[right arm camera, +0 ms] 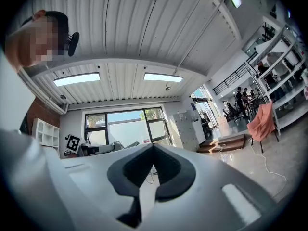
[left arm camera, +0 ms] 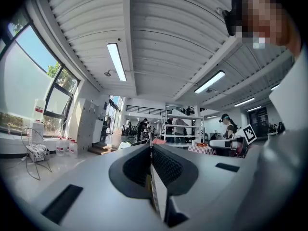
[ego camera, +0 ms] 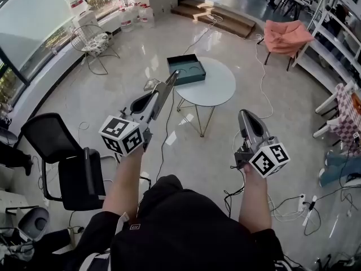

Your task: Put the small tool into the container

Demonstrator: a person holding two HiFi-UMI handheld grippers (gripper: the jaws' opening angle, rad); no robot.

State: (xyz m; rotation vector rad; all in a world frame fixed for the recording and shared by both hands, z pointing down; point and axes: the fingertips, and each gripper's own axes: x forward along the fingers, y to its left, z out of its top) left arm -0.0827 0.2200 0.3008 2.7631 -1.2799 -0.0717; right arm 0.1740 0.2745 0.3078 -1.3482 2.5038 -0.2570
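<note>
Two tools are held up in the air over the shiny floor, one in each hand. The left tool is squeezed tight on a thin white piece. In the left gripper view the piece stands on its edge between the two dark pads, low down near the camera. The tip of this tool points toward the green box. The box is open and sits on the far edge of the round white counter. The thin piece is up in the tool, well apart from the box. The right tool is pressed shut too, with nothing in it. A black chair stands to the left.
</note>
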